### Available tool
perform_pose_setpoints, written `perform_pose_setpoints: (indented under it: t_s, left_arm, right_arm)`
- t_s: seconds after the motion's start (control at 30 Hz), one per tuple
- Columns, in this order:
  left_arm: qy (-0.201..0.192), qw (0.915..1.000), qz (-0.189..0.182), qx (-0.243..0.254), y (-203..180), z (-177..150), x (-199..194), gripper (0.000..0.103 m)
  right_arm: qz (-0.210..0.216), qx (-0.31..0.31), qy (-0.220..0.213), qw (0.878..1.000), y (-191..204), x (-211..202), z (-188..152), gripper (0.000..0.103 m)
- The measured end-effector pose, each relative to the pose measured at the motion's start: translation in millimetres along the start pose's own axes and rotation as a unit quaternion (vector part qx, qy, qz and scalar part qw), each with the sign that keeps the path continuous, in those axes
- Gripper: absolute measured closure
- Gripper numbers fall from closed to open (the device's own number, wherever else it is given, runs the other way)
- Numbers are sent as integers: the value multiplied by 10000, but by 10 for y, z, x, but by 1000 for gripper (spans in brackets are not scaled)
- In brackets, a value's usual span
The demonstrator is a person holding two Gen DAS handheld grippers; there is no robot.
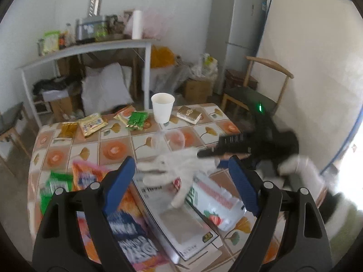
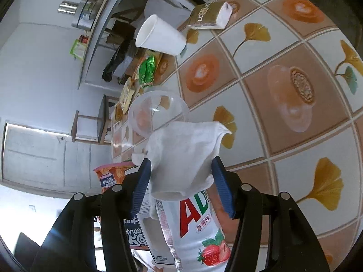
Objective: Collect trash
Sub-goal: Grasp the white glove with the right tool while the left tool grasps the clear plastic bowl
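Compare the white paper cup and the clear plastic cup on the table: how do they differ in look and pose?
The white paper cup is opaque, while the clear plastic cup lets the tablecloth pattern show through. The white paper cup stands apart near the far edge of the table; the clear plastic cup is closer to the middle, right beside the crumpled white tissue. In the left wrist view the white paper cup stands upright; the clear plastic cup's pose is hard to tell. Both look empty.

Looking like a lived-in room of a home, used for eating and storage: standing against the far wall, a tall grey fridge (image 1: 236, 34); leaning beside it, a bare mattress (image 1: 310, 68); crowding a white side table (image 1: 90, 49), jars and a steel appliance; covering the near table, a tile-patterned oilcloth (image 1: 118, 147); waiting nearby, a wooden chair (image 1: 256, 90).
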State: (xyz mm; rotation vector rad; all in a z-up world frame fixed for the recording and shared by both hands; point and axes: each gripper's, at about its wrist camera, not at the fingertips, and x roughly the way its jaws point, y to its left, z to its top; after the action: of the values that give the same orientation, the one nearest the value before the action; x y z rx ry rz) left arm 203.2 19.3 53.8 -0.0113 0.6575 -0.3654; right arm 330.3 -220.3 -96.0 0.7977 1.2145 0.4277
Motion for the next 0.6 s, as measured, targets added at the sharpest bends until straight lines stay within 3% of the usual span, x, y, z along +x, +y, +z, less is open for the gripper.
perform_pose_setpoints:
  t_s: [0.07,0.1,0.13,0.2,0.27,0.37,0.53,0.6]
  left_arm:
    - [142,9996,-213,99,100,252,42,23]
    - [196,9994,-116,256,127,381,105,23]
    - [216,9984,138,504,113,457,170,23]
    - [293,9878,735,1339,25,568,438,23]
    - [712,9811,819,1604,23,604,749,23]
    - [1638,9770,543,1251,173,622,1298,30]
    - [2240,9712,238,777,288,589,1816,34]
    - [2423,9672,333,686,321,547,1965,36]
  right_arm:
    - [75,36,9,10000,-22,12,-2,48]
    - [105,69,15,9999,-36,17,7,48]
    - [134,131,22,9998,-64,14,7,48]
    - [182,220,32,9996,-99,35,23,48]
    - [229,318,39,9992,-132,42,16,49]
    - [277,365,35,9989,-137,64,16,50]
    - [296,369,28,9989,-129,78,54,55]
    - [261,365,29,9990,-130,91,67,59]
